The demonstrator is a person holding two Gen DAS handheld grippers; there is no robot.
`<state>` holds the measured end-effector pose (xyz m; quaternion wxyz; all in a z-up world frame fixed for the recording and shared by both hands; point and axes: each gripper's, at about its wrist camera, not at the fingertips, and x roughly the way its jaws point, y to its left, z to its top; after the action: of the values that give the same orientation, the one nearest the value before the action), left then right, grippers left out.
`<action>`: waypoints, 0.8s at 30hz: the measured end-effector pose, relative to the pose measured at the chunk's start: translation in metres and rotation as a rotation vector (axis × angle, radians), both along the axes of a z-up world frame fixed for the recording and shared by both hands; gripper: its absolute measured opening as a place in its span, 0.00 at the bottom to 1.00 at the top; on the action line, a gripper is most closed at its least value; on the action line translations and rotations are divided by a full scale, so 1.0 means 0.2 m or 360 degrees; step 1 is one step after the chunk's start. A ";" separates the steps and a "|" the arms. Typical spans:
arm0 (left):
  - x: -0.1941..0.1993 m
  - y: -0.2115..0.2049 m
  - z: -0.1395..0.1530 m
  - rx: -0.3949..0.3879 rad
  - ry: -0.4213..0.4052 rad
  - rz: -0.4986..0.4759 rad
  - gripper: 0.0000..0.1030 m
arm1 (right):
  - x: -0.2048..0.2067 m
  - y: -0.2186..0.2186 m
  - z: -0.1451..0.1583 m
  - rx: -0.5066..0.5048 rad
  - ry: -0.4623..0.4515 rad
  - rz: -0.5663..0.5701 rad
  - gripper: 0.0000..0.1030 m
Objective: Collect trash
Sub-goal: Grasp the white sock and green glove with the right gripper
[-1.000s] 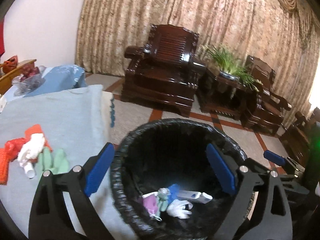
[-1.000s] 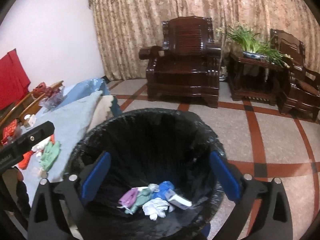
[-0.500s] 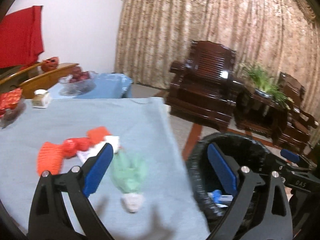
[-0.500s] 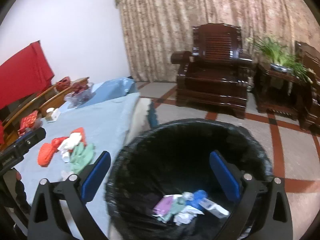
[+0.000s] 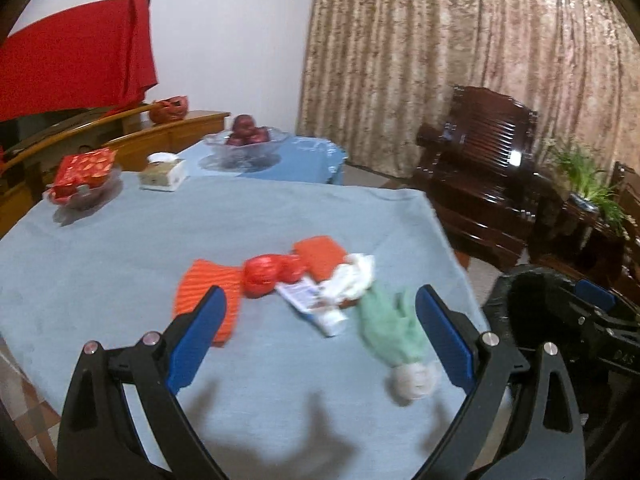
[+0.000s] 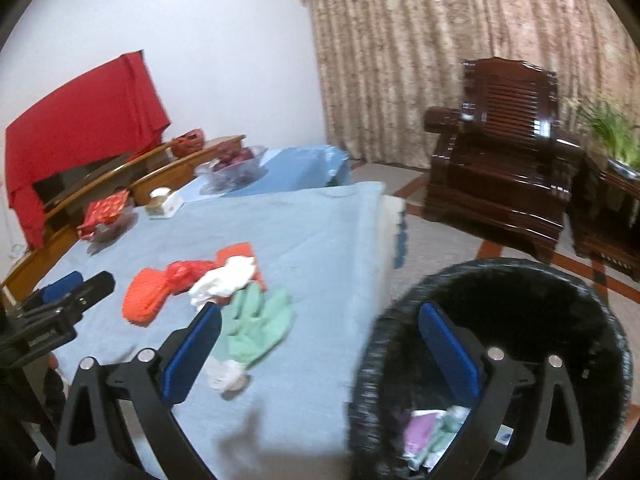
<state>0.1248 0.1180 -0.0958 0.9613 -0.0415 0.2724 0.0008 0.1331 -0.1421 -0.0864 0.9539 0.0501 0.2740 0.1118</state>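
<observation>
- Both grippers have swung away from the black-lined bin (image 6: pixel 500 320) toward the blue-covered worktop (image 5: pixel 120 260) since a second ago, when each looked straight down into the bin.
- Left gripper (image 5: pixel 320 336) hovers above the worktop, its fingers (image 5: pixel 196 336) wide apart and empty.
- Between and just beyond those fingers lie a white tube (image 5: pixel 312 304), a red crumpled bag (image 5: pixel 264 276), orange pieces (image 5: pixel 208 292) and white tissue (image 5: pixel 352 276); a green glove (image 5: pixel 388 328) lies by the right finger.
- Right gripper (image 6: pixel 320 352) is spread open, holding nothing; its right finger (image 6: pixel 448 352) is over the bin, where earlier trash (image 6: pixel 432 432) sits at the bottom.
</observation>
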 end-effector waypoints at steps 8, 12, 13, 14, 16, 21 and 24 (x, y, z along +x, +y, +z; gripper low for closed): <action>0.02 0.19 -0.09 0.0016 0.0042 0.0097 0.90 | 0.09 0.30 -0.13 -0.0030 0.0043 0.0121 0.94; 0.03 0.25 -0.16 0.0005 0.0084 0.0134 0.90 | 0.16 0.37 -0.22 -0.0060 0.0078 0.0088 0.94; 0.03 0.26 -0.17 0.0004 0.0092 0.0140 0.90 | 0.18 0.38 -0.24 -0.0061 0.0090 0.0080 0.94; 0.04 0.27 -0.19 0.0003 0.0101 0.0145 0.90 | 0.20 0.39 -0.27 -0.0060 0.0110 0.0071 0.93; 0.05 0.28 -0.21 0.0004 0.0115 0.0153 0.90 | 0.23 0.41 -0.31 -0.0070 0.0140 0.0065 0.91; 0.08 0.29 -0.25 0.0000 0.0146 0.0162 0.90 | 0.28 0.45 -0.40 -0.0099 0.0229 0.0082 0.83; 0.10 0.30 -0.27 -0.0008 0.0162 0.0168 0.90 | 0.31 0.47 -0.44 -0.0119 0.0298 0.0102 0.79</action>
<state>0.1451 0.1774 -0.1495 0.9447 -0.0579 0.3185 0.0529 0.1951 -0.0491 -0.1752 0.9213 0.0159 0.3673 0.1266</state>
